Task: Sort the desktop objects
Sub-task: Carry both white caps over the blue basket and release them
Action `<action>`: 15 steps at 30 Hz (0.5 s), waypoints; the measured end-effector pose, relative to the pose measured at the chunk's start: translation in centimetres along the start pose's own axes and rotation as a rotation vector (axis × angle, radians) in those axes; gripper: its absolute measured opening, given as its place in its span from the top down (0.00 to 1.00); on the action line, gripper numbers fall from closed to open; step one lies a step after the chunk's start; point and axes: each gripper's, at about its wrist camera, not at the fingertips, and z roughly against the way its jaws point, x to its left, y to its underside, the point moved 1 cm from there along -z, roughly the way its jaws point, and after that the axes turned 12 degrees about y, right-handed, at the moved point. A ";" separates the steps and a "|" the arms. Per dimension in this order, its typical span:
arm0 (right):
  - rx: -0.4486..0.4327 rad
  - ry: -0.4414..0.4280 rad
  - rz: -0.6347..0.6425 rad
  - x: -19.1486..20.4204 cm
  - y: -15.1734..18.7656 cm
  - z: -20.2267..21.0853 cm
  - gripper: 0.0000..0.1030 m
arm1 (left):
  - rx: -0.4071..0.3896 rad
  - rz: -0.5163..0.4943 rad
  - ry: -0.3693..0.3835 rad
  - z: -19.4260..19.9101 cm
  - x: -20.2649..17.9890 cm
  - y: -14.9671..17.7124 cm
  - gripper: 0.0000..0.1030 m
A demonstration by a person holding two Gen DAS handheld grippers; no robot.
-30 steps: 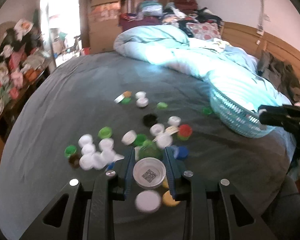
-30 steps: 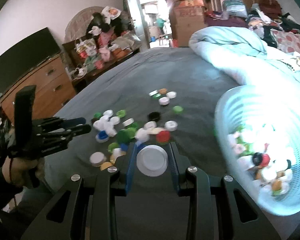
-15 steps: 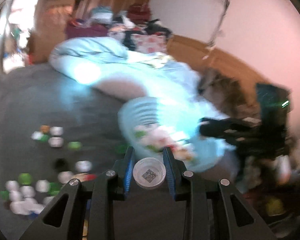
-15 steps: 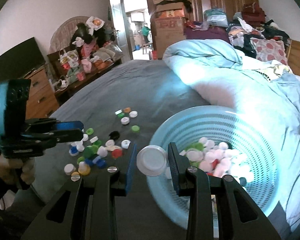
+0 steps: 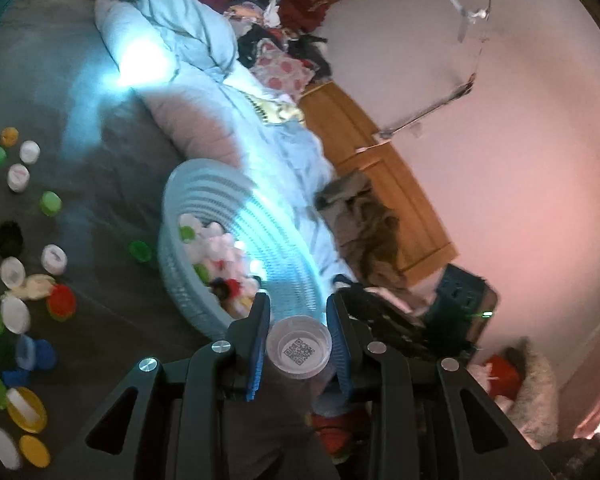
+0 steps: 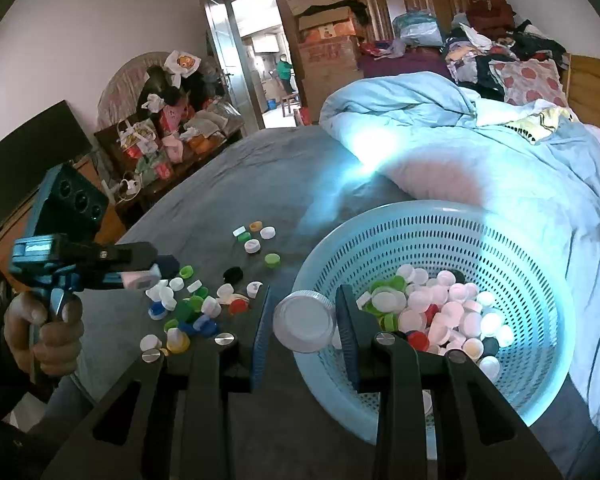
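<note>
My left gripper (image 5: 298, 326) is shut on a white cap with a QR code inside (image 5: 299, 347), held tilted just off the near rim of the light blue basket (image 5: 204, 196). In the right wrist view my right gripper (image 6: 304, 308) is shut on a plain white cap (image 6: 304, 322), hanging over the near left rim of the same basket (image 6: 512, 232), which holds several caps. The left gripper (image 6: 140, 270) shows at the left, held by a hand (image 6: 44, 332). Loose caps (image 6: 196, 300) of many colours lie on the grey bedsheet left of the basket.
A light blue duvet (image 6: 480, 144) is bunched behind the basket. A wooden headboard (image 5: 380, 168) runs along the pink wall. A TV and cluttered dresser (image 6: 152, 148) stand beyond the bed's left edge, with cardboard boxes (image 6: 328, 48) by the doorway.
Both grippers rose from the cap pile and swung right to the basket, each keeping its white cap. The left gripper also rolled, so its view is now tilted.
</note>
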 end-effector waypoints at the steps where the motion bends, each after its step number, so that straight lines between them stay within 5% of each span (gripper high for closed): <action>1: -0.006 0.004 0.002 -0.2 -0.2 0.2 0.73 | 0.004 0.004 -0.018 -0.3 0.0 -0.3 0.70; 15: -0.047 0.081 -0.091 -5.8 -2.8 1.6 0.73 | 0.116 -0.175 -0.201 -8.4 -4.0 -5.7 0.70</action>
